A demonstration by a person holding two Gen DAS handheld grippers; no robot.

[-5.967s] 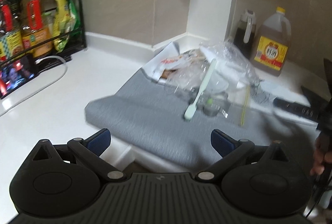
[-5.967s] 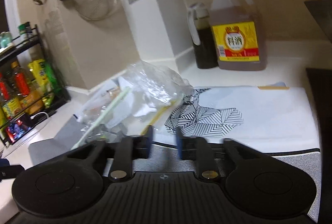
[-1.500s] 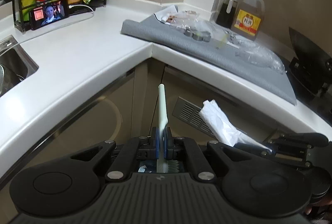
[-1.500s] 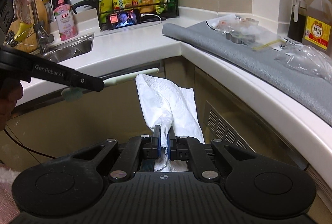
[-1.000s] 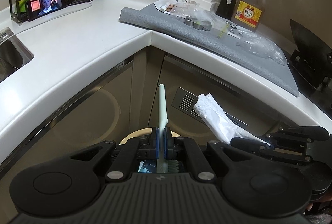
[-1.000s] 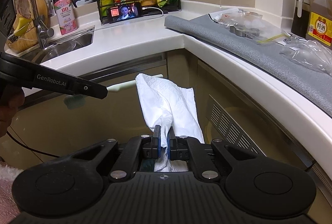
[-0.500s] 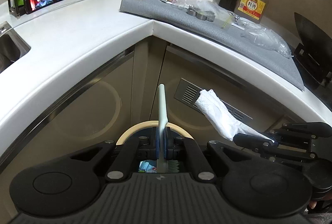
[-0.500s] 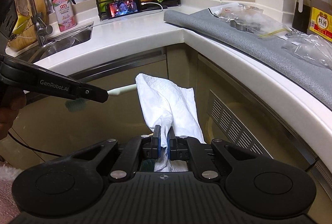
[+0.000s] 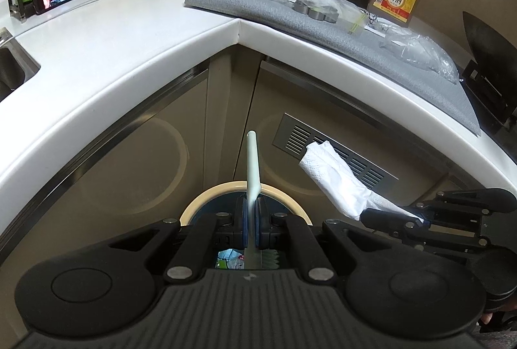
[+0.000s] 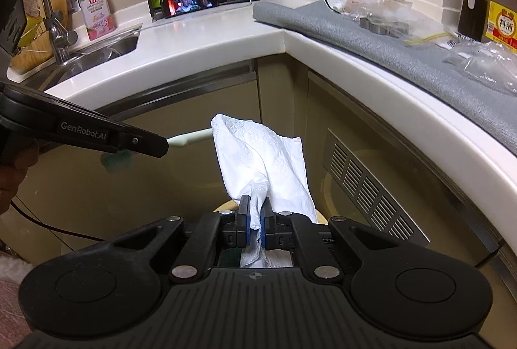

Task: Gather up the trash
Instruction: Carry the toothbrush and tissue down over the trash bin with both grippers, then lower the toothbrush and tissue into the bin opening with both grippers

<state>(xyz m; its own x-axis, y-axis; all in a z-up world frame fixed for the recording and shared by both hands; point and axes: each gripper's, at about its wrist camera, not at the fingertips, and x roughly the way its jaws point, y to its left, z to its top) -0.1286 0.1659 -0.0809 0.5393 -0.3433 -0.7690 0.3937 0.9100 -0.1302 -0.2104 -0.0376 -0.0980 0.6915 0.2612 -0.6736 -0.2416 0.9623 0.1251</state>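
The left gripper (image 9: 251, 221) tilts steeply downward in front of the corner cabinet, its jaws clamped narrow on a pale green toothbrush (image 9: 252, 166). The handle sticks out forward and up past the fingertips, while the bristled head lies behind the pads, close to the camera. Directly under and just ahead of this gripper sits a round bin (image 9: 194, 210) with a cream rim, scraps of wrapper visible inside it. In the right wrist view the same gripper enters from the left edge, held by a hand (image 10: 13, 168), pointing rightward with the toothbrush handle tip just beside the tissue.

To its right, the right gripper (image 10: 255, 221) also angles down, jaws pinched on a crumpled white paper tissue (image 10: 258, 155) that stands up and forward from the pads. Part of the bin's rim shows just ahead of its fingertips, below the tissue.

Above and beyond both grippers, on the countertop (image 9: 106, 35), a grey mat (image 9: 323, 26) carries clear plastic bags (image 9: 416, 50).
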